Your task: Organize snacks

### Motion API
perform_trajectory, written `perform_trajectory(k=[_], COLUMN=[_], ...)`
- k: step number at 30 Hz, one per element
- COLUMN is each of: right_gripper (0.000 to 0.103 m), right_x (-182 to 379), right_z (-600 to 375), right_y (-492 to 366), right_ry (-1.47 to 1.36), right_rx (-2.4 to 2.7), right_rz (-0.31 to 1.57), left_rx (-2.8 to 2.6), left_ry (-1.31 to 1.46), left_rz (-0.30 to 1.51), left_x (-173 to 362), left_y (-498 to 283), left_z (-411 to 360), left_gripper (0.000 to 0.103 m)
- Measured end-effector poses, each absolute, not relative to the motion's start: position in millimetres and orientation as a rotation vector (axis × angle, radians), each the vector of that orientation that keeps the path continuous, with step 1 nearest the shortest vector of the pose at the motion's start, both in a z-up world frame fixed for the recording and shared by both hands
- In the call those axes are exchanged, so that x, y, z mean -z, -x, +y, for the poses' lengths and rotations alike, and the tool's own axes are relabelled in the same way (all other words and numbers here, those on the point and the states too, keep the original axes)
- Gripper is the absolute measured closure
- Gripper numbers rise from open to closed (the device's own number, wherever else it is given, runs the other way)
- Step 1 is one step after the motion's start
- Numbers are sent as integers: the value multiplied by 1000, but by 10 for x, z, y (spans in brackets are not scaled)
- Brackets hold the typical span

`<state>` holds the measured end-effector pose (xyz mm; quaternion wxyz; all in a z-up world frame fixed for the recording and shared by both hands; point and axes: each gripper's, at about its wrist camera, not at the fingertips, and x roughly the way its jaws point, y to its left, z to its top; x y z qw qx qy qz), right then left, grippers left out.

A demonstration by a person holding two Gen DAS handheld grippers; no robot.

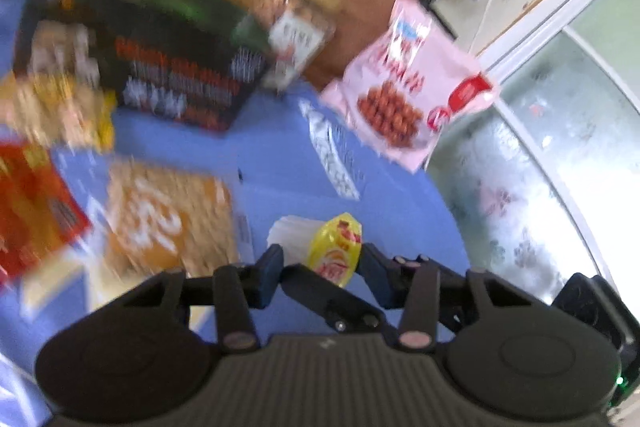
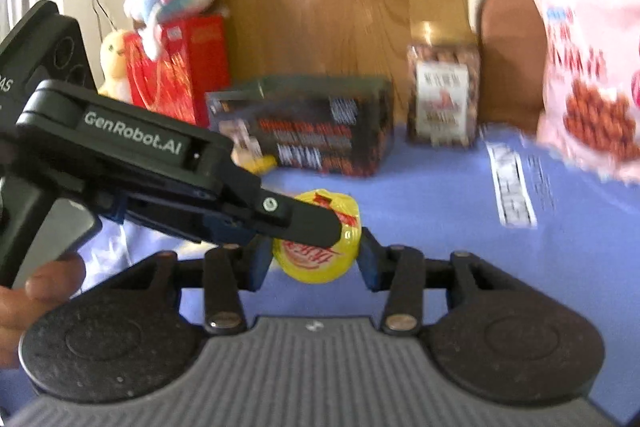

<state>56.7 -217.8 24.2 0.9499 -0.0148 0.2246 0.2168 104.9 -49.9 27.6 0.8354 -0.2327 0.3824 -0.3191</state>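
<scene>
Plainly, the sorting is not far along. Snacks lie spread over the blue-covered table [image 1: 280, 147] with no clear grouping. An orange packet [image 1: 168, 219] and a red packet [image 1: 28, 211] lie flat at the near left. A dark box [image 2: 312, 131] stands further back, and a clear jar of nuts [image 2: 442, 99] is to its right. A pink bag [image 1: 408, 87] sits at the far right edge. A red box [image 2: 180, 67] with soft toys on it stands at the far left. Judging from that, most of the tidying is left to do.

The thing in hand is a small yellow packet [image 2: 316, 259], near the front middle of the table and between both tools. It is round and puffy, with a shiny wrapper, red print and a crimped top. It looks light and slippery, so it may squirm under a pinch.

The right hand-held gripper [image 2: 316, 259] has its two pads pressed against the packet's left and right sides and appears to be grasping it. The left hand-held gripper [image 1: 324, 265] reaches in from the left with a finger laid across the top of the packet. Whether it is gripping the packet or only resting there cannot be told, since blur and the other tool's finger hide the contact. A hand [image 2: 24, 299] holds its handle at the near left.
</scene>
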Motion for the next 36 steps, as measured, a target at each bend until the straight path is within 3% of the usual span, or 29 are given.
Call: perform_trajectory(k=[8,15,20,26,31,36], right_gripper=[56,56,52,52,52,53], right_x=[-606,-615,-488,-649,-438,-84], right_z=[-1721,-1402,-1321,-1609,-1844,-1835], right_y=[-1211,-1994,-2055,-1642,-1404,-1587], right_ry=[72,97,165,44,-138,-257], right_rx=[-502,-508,-465,-488,-606,-593], right_rz=[299,327,333,290,451,636], left_rx=[587,489,453,474,447,353], left_ry=[489,487,484,477,527,586], left_rz=[633,643,677,590,522,650], left_x=[-830,-864,-708,-876,-839,-404], left_y=[-1500,-2235,-2431,-2065,-1583,-1543], left_z=[-17,200,186,367,788,1027], left_gripper=[60,58,54,54,51,48])
